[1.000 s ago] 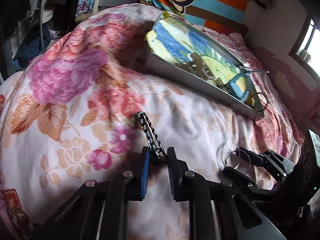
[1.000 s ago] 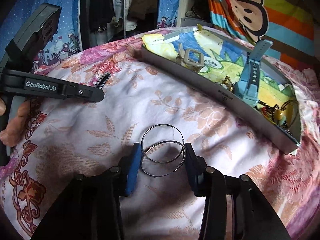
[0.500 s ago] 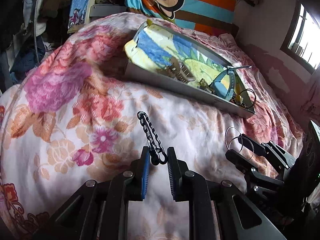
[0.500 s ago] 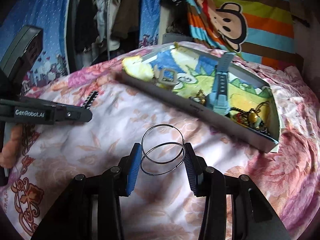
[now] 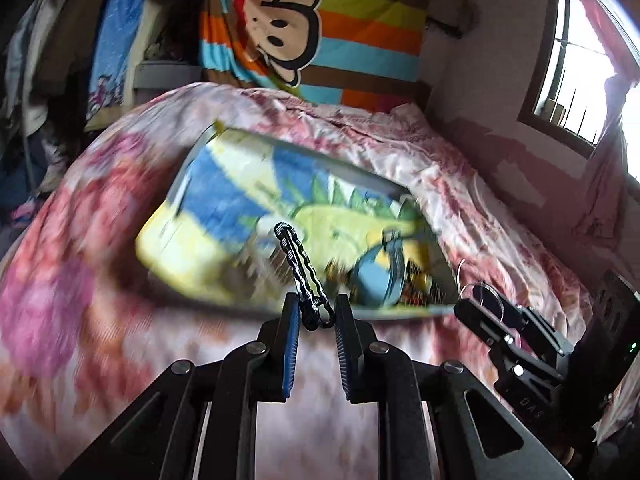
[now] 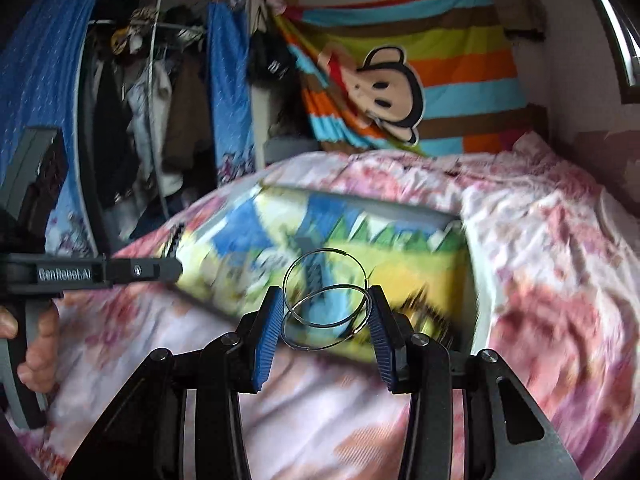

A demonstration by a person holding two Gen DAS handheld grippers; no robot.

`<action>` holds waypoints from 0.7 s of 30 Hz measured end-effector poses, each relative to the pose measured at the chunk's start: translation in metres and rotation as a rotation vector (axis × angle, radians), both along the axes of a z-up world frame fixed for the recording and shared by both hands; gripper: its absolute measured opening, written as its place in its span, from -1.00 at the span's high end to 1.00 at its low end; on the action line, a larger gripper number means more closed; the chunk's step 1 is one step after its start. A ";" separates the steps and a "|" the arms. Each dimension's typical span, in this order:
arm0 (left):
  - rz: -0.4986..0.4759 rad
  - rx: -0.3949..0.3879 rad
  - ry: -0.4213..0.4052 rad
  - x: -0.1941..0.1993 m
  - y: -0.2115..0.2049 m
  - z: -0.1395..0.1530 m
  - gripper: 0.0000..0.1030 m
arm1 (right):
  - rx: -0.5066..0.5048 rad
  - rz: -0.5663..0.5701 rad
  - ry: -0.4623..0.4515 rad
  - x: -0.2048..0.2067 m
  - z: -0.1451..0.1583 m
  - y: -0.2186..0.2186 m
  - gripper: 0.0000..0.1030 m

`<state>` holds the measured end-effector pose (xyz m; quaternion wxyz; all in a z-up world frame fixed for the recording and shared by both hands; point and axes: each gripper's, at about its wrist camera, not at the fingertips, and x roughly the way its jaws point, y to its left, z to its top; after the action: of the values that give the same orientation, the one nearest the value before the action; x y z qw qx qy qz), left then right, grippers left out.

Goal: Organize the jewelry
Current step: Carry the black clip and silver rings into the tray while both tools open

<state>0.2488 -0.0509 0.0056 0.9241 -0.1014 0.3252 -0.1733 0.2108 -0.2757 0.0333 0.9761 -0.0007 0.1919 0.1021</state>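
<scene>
Motion-blurred across both views: bed cover (image 5: 80,264) and tray (image 5: 240,200). Smeared beyond telling: small pieces (image 5: 416,276) at the tray's right end. Partly hidden behind the right gripper (image 5: 474,300): thin hoops (image 5: 460,272). Cut off at the left edge: hand (image 6: 38,356) on the left gripper's handle.

A floral-covered bed (image 5: 460,184) carries a shallow cartoon-lined tray (image 5: 240,184).
</scene>
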 end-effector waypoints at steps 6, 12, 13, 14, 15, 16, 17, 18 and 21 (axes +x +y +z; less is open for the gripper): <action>-0.041 0.012 0.023 0.051 -0.025 -0.004 0.69 | 0.028 -0.080 0.024 0.040 -0.005 -0.023 0.26; -0.115 0.114 0.064 0.078 -0.059 -0.020 0.69 | 0.027 -0.149 0.168 0.072 -0.027 -0.038 0.26; -0.116 0.121 0.076 0.081 -0.062 -0.023 0.68 | 0.032 -0.145 0.189 0.075 -0.031 -0.040 0.26; -0.118 0.122 0.092 0.084 -0.064 -0.027 0.68 | 0.033 -0.141 0.203 0.077 -0.035 -0.043 0.26; -0.118 0.124 0.109 0.087 -0.067 -0.031 0.69 | 0.034 -0.137 0.215 0.079 -0.038 -0.043 0.26; -0.116 0.126 0.119 0.089 -0.069 -0.033 0.68 | 0.037 -0.133 0.223 0.081 -0.040 -0.043 0.26; -0.116 0.128 0.125 0.089 -0.070 -0.035 0.68 | 0.040 -0.130 0.230 0.081 -0.043 -0.044 0.26; -0.115 0.129 0.134 0.090 -0.072 -0.037 0.68 | 0.044 -0.129 0.240 0.083 -0.046 -0.044 0.26; -0.112 0.117 0.153 0.093 -0.070 -0.041 0.68 | 0.051 -0.132 0.256 0.083 -0.051 -0.045 0.26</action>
<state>0.3418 -0.1212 -0.0352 0.8898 -0.0420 0.4094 -0.1971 0.2937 -0.3209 -0.0177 0.9480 0.0498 0.3116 0.0418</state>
